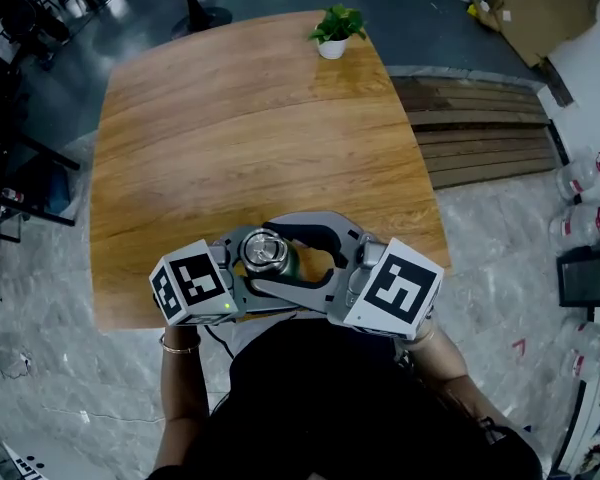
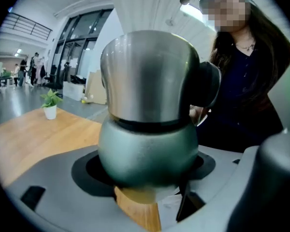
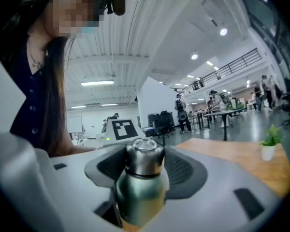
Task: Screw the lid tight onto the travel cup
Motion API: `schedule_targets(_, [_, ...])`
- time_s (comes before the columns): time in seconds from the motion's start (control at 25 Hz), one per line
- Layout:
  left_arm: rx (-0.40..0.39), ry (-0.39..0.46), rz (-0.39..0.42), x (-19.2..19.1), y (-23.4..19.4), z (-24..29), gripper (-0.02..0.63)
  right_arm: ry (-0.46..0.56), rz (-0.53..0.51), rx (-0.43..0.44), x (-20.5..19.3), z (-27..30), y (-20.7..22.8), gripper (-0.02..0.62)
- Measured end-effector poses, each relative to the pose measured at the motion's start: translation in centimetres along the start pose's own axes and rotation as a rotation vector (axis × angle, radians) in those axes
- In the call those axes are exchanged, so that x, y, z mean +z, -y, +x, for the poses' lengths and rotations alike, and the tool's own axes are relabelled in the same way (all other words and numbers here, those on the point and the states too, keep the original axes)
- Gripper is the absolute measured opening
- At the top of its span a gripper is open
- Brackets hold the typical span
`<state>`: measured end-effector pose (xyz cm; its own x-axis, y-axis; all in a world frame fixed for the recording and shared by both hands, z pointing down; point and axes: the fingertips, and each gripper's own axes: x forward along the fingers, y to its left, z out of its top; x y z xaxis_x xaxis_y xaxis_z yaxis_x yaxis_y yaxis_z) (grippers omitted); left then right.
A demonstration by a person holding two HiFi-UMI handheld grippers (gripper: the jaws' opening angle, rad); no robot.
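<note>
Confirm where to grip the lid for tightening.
Grip the steel lid on its straight side wall, above the dark seam, coming in level from the right. The travel cup stands upright with the left gripper around its bulging green body, so only the lid's wall offers parallel faces.

One travel cup [image 1: 286, 263]; one lid [image 1: 263, 250]; two hand-held grippers [image 1: 246, 271] [image 1: 278, 258]; one wooden table [image 1: 240, 128]; one potted plant [image 1: 335, 30]

Travel cup [image 3: 139, 192] within right claw [image 3: 144, 166]
</note>
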<state>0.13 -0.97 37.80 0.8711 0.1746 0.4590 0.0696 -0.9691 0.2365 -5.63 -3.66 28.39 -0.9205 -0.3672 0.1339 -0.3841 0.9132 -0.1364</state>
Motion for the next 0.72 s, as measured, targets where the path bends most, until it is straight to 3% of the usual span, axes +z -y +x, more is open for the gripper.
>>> schedule_targets(0.16, [0.143,-0.020,-0.014,-0.9,-2.7,0.1,0.400,-0.054,-0.081,-0.171,-1.1,0.6,1.5,0.258])
schedule_targets(0.28, [0.219,-0.029,-0.022,-1.3,-3.8,0.1,0.400,-0.048,-0.090,-0.223,-1.4,0.8,2.0,0.258])
schedule_targets(0.56, [-0.005,0.012,-0.002,-0.8,-0.1,0.3,0.400,-0.026,0.035,0.031,-1.2,0.9,-0.1,0.261])
schedule_targets(0.64, [-0.017,0.032,-0.010,-0.4,0.3,0.4,0.400,-0.014,0.029,0.044,-0.9,0.9,-0.2,0.259])
schedule_targets(0.72, [0.026,0.045,-0.009,-0.1,-0.4,0.5,0.400,-0.014,-0.021,-0.015,-0.6,1.0,0.2,0.259])
